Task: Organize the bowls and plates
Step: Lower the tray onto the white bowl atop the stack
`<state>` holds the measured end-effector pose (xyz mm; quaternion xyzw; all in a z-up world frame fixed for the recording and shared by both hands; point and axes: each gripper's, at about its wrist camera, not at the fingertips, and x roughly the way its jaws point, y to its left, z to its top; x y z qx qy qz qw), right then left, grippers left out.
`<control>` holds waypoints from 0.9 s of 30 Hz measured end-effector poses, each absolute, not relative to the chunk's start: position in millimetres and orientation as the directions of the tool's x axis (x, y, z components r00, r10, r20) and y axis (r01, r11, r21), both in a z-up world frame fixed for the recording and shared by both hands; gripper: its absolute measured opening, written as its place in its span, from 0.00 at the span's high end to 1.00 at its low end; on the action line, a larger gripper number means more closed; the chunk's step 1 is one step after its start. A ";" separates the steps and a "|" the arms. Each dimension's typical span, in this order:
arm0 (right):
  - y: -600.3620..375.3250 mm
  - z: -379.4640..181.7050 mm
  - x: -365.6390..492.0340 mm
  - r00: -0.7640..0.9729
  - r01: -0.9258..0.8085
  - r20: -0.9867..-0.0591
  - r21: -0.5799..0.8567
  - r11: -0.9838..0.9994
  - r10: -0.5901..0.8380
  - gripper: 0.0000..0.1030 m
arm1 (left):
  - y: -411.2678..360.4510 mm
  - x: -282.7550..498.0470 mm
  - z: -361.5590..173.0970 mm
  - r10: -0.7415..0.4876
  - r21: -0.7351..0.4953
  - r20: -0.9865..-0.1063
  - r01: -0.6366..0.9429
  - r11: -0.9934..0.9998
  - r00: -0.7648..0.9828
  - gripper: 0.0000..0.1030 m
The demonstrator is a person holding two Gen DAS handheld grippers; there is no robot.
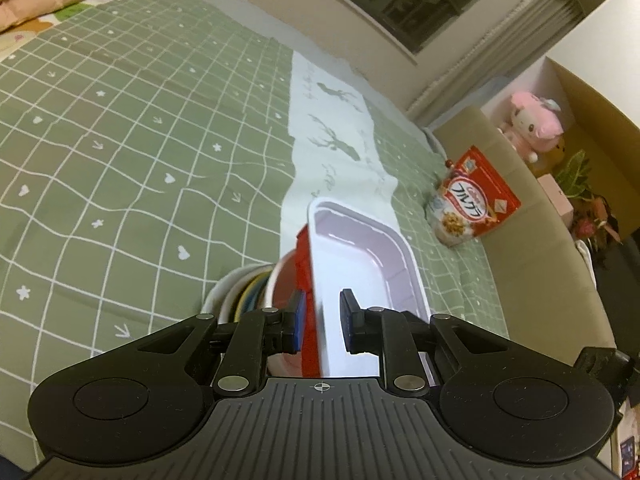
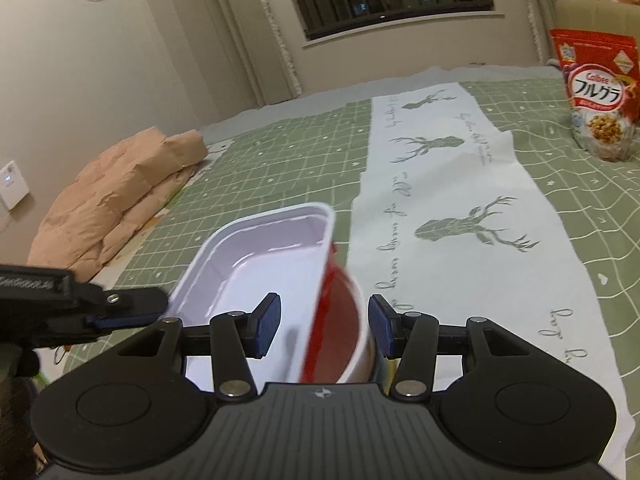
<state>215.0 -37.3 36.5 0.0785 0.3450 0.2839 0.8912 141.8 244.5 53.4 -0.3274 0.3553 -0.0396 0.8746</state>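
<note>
The left wrist view shows the left gripper (image 1: 323,322) with its fingers pinched on the near rim of a rectangular tray, white inside and red outside (image 1: 360,256), tilted on edge at lower centre. Just left of it sits a round red-lined bowl with a white rim (image 1: 282,280), nested on a stack of round dishes with white and yellow-green rims (image 1: 236,298) on the green checked bed cover (image 1: 120,140).

In the right wrist view the right gripper (image 2: 323,326) has its fingers fairly wide, straddling the tray's red side wall and the bowl's edge — whether the pads press on anything I cannot tell.

The tray hangs from one rim only, so it could pivot or slip from the thin pinch; the soft bed could let the stack tip if the tray lands off-centre.

Count: one tray, one red bowl, at least three dish rims below it — exact number unclear — one red cereal bag (image 1: 476,200), and one white deer-print cloth (image 2: 460,208).
</note>
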 end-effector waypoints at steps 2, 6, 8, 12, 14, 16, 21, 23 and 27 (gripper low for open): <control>-34.4 37.8 209.9 0.591 -0.474 -0.564 0.335 0.814 0.577 0.53 | 241.9 142.5 52.7 -0.309 -0.601 -0.598 -0.158 0.783 0.740 0.80; -28.6 41.2 201.5 0.574 -0.513 -0.553 0.332 0.791 0.604 0.52 | 237.4 143.3 53.3 -0.319 -0.597 -0.600 -0.145 0.789 0.734 0.79; -26.7 42.5 198.8 0.578 -0.514 -0.554 0.321 0.795 0.598 0.51 | 235.1 143.4 55.2 -0.311 -0.586 -0.601 -0.142 0.798 0.736 0.79; -26.8 41.8 196.1 0.577 -0.513 -0.559 0.319 0.797 0.595 0.50 | 234.1 144.5 55.2 -0.310 -0.584 -0.603 -0.143 0.799 0.735 0.79; -27.0 41.3 195.4 0.579 -0.512 -0.561 0.316 0.799 0.592 0.49 | 232.8 145.0 54.4 -0.312 -0.584 -0.605 -0.142 0.800 0.733 0.79; -26.5 41.2 194.0 0.579 -0.513 -0.562 0.312 0.800 0.591 0.49 | 232.2 145.4 53.9 -0.314 -0.581 -0.609 -0.141 0.802 0.729 0.79; -26.4 41.2 193.2 0.578 -0.511 -0.563 0.314 0.800 0.591 0.49 | 229.8 144.0 54.9 -0.308 -0.571 -0.614 -0.140 0.809 0.726 0.79; -26.5 41.3 193.3 0.579 -0.511 -0.563 0.314 0.800 0.590 0.49 | 229.4 143.3 54.6 -0.309 -0.571 -0.615 -0.139 0.809 0.725 0.79; -27.0 41.0 193.3 0.580 -0.509 -0.564 0.313 0.802 0.588 0.48 | 229.4 142.6 54.8 -0.311 -0.572 -0.615 -0.138 0.809 0.725 0.79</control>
